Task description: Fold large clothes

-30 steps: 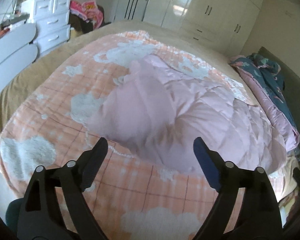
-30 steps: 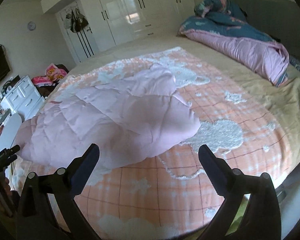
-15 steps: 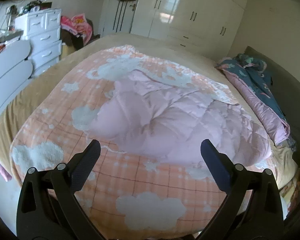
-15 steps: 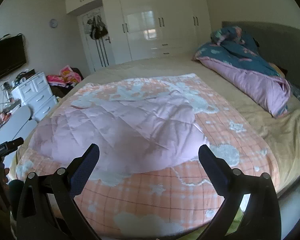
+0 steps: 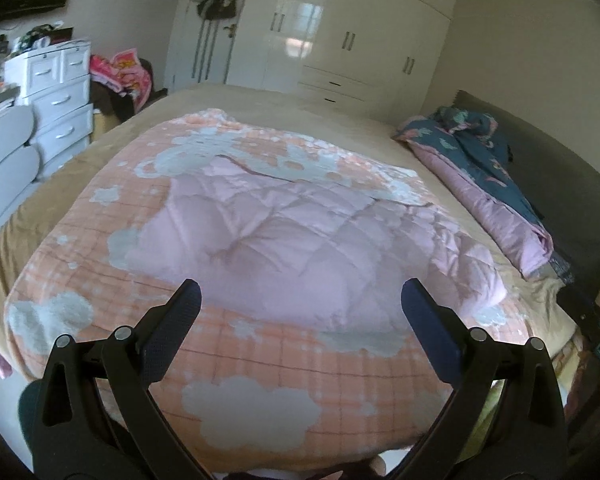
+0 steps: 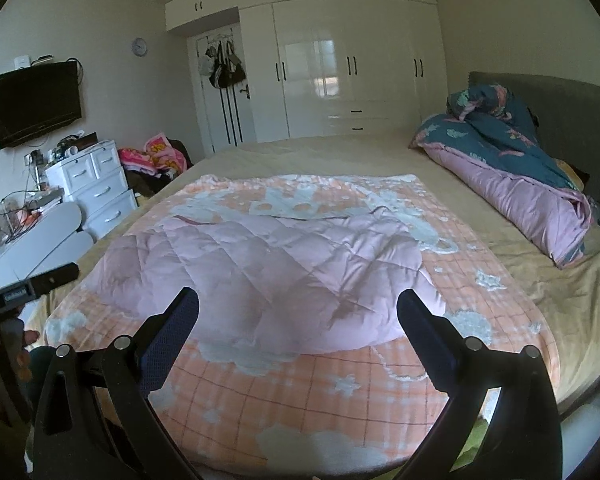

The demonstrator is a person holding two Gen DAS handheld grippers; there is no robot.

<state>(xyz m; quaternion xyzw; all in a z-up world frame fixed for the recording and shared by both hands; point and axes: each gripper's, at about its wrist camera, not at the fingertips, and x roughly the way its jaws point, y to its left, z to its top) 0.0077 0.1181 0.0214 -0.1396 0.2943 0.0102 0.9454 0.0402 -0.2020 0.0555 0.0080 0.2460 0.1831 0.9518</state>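
A pale pink quilted garment (image 5: 300,240) (image 6: 276,272) lies folded and puffy on an orange checked blanket with white clouds (image 5: 260,392) (image 6: 292,396) spread over the bed. My left gripper (image 5: 301,300) hangs above the blanket's near edge, open, with nothing between its fingers. My right gripper (image 6: 298,308) is open too, empty, held back from the garment's near edge. In the right wrist view the other gripper's black finger (image 6: 40,284) shows at the far left, beside a hand.
A rolled blue and pink duvet (image 6: 512,172) lies along the bed's right side by the dark headboard (image 6: 572,116). White drawers (image 6: 96,188) and a pile of clothes (image 6: 156,156) stand at the left. White wardrobes (image 6: 340,76) fill the far wall.
Both grippers have drawn back and risen from the pink garment, so more of the room shows. The garment has settled flatter on the blanket. The left jaws stand a little wider.
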